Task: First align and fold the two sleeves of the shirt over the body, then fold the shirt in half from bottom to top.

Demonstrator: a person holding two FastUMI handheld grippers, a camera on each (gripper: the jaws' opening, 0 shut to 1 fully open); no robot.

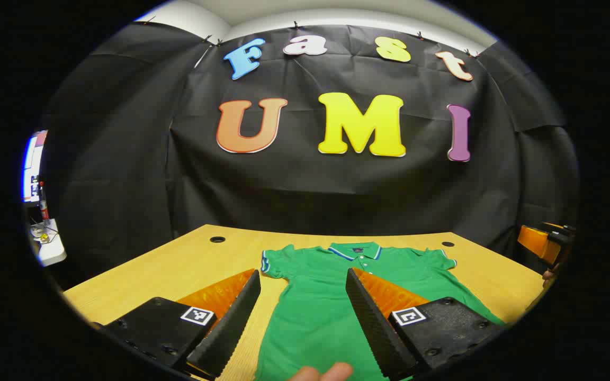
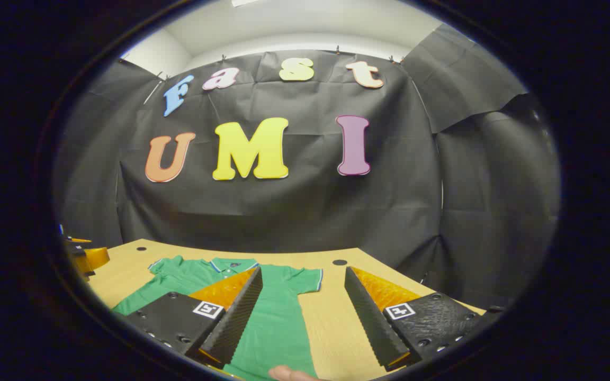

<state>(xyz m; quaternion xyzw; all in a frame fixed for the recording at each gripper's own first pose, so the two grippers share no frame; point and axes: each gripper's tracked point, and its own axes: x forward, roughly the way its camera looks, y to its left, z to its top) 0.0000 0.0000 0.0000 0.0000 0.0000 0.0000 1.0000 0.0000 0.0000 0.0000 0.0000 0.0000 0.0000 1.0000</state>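
Black cloth backs a wooden tabletop [image 1: 178, 264] on which the green shirt [image 1: 326, 296] is spread flat, collar toward the far edge, both sleeves still out to the sides. No fold has been made, so the sleeve step is judged pending. The left tool [image 1: 302, 317] and right tool [image 2: 305, 312] are held released above the near edge; each sleeve should be gripped next.

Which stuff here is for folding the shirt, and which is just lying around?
For the job:
shirt, spread flat, sleeves not yet folded
left gripper, open
right gripper, open
table

Just lying about:
clutter off the table's far left, too small to identify
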